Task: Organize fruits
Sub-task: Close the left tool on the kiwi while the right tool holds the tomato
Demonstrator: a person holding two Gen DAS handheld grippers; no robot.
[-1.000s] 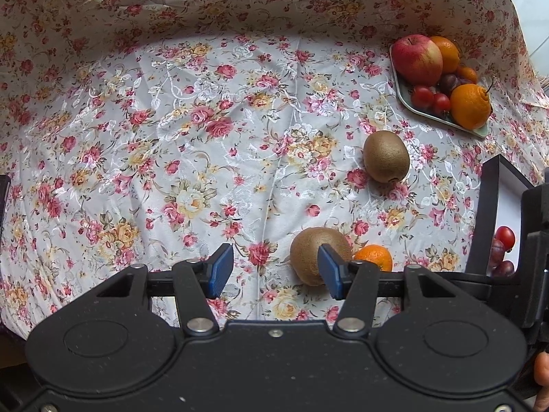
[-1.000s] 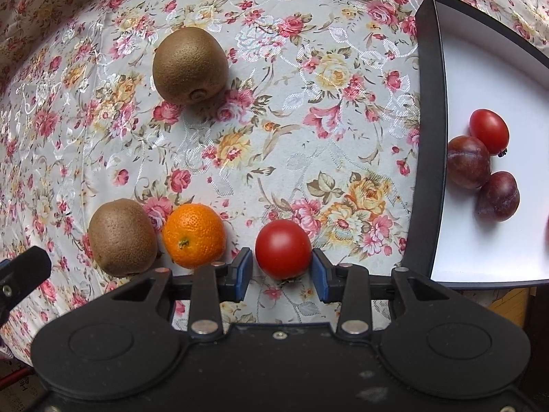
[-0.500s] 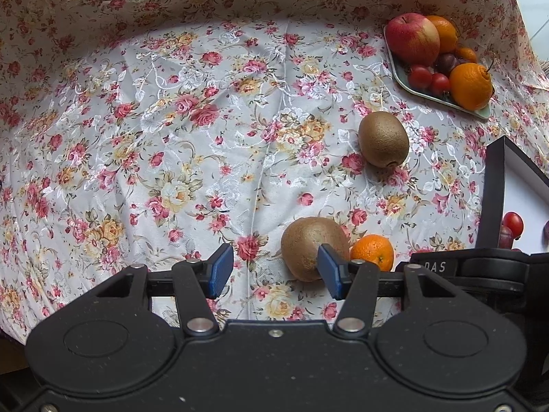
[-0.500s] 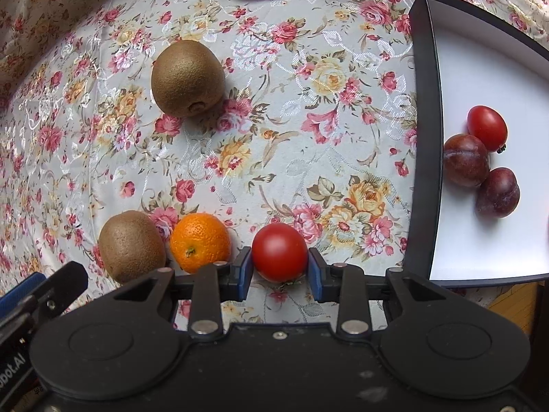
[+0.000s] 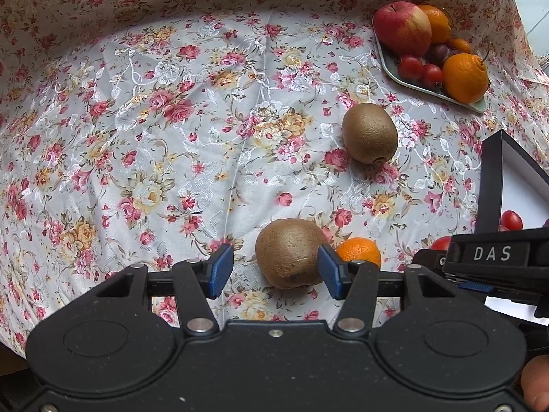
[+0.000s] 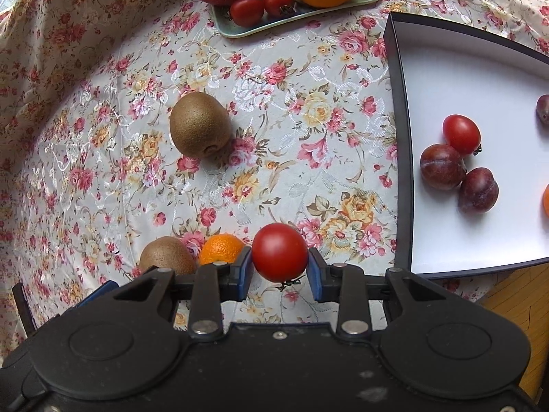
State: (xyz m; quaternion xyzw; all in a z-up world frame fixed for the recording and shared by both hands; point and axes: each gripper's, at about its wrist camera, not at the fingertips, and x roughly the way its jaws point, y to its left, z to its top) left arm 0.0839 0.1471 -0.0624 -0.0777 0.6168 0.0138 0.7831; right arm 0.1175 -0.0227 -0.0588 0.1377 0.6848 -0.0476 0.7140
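The right hand-held gripper [image 6: 279, 271] is pinching a tomato [image 6: 279, 252] across its middle beside the box [image 6: 399, 158]; being soft, smooth and light, it wants gentle pressure.

A floral tablecloth [image 5: 178, 110] covers the whole table, white satin printed with pink roses and yellow blooms. A long crease [image 5: 236, 158] runs through the cloth near its middle. Along the far side the cloth rises in folds, its ground there more cream than white. Beyond the cloth's far right corner a strip of pale tiled floor [image 5: 535, 7] shows. Past the cloth's near right edge lies yellowish wooden flooring [image 6: 518, 295]. Soft daylight falls evenly over the cloth.
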